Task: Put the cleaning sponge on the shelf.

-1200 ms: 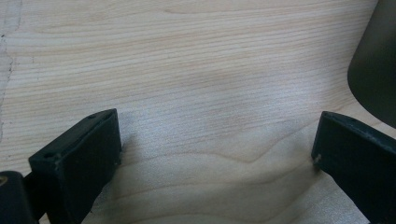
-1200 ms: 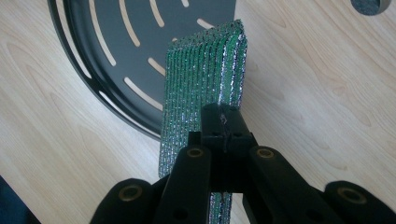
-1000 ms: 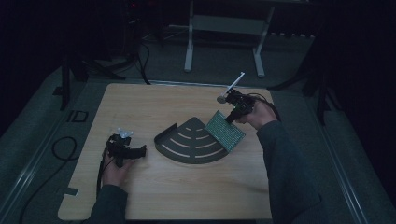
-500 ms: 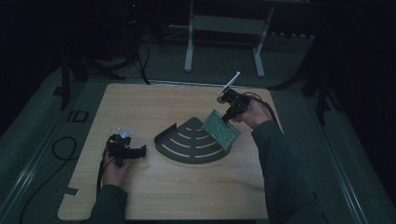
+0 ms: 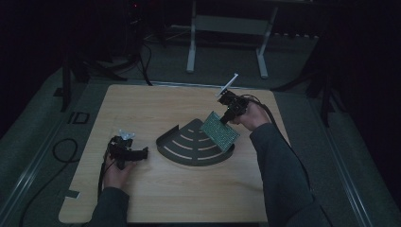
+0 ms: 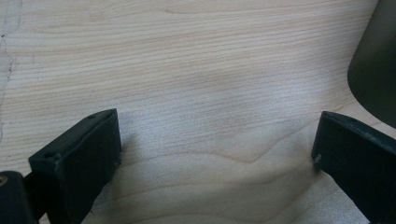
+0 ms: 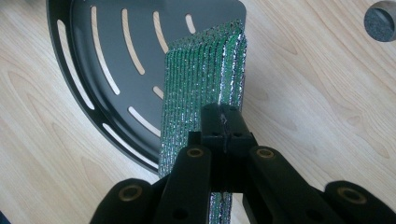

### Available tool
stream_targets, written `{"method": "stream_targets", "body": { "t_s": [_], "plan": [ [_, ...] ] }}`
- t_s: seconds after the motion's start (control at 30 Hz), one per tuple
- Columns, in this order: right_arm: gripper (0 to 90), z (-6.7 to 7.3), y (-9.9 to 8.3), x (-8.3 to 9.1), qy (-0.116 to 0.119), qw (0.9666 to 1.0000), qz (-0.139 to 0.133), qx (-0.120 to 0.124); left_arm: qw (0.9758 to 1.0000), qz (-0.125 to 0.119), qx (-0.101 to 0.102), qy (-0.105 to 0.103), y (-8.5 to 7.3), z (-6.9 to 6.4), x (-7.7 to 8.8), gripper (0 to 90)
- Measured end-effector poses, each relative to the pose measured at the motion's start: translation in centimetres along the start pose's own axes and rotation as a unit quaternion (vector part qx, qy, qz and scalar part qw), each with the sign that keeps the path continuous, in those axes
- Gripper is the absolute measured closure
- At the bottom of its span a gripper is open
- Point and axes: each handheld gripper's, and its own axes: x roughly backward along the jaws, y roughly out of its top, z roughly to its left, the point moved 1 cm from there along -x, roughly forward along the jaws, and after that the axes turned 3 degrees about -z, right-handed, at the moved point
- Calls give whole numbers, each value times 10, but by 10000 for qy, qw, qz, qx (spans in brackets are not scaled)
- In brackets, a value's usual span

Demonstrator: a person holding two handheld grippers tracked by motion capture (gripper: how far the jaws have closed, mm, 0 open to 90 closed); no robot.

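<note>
My right gripper (image 5: pixel 227 117) is shut on the edge of a green perforated circuit board (image 5: pixel 220 131). The board hangs tilted over the right part of a black fan-shaped tray with curved slots (image 5: pixel 187 147). In the right gripper view the jaws of the right gripper (image 7: pixel 224 122) pinch the board (image 7: pixel 201 79) on edge, with the tray (image 7: pixel 107 70) below and to the left. My left gripper (image 5: pixel 138 153) rests on the wooden table left of the tray. Its jaws stand wide apart over bare wood in the left gripper view (image 6: pixel 217 154), open and holding nothing.
The tray's dark curved wall (image 6: pixel 378 60) lies close ahead of the left gripper. A small round dark hole (image 7: pixel 380 15) sits in the tabletop (image 5: pixel 156 106) beyond the board. A metal stand (image 5: pixel 227 26) and cables (image 5: pixel 61 151) are on the floor around the table.
The right hand has shifted the board slightly to the left over the tray. The left hand has stayed where it was.
</note>
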Motion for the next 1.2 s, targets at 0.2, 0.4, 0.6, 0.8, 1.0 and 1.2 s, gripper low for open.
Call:
{"method": "stream_targets", "body": {
  "t_s": [0.2, 0.4, 0.6, 0.8, 1.0, 1.2],
  "plan": [
    [900, 4, 3, -6, 67, 9999, -95, 19, 10000, -3, 2, 0, 0, 0, 0, 17],
    [900, 9, 5, -12, 101, 9999, -95, 32, 10000, -1, 0, 0, 0, 0, 0, 17],
    [900, 11, 6, -19, 74, 9999, -62, 42, 10000, -2, 1, 2, 0, 0, 0, 17],
    [900, 14, 7, -25, 72, 10000, -49, 41, 10000, -3, 0, 1, 0, 0, 0, 17],
    [900, 16, 7, -30, 13, 10000, 22, 29, 10000, -3, 0, 1, 0, 0, 0, 17],
    [900, 18, 6, -36, 15, 10000, 59, -3, 10000, -3, 0, 2, 0, 0, 0, 17]
  ]
}}
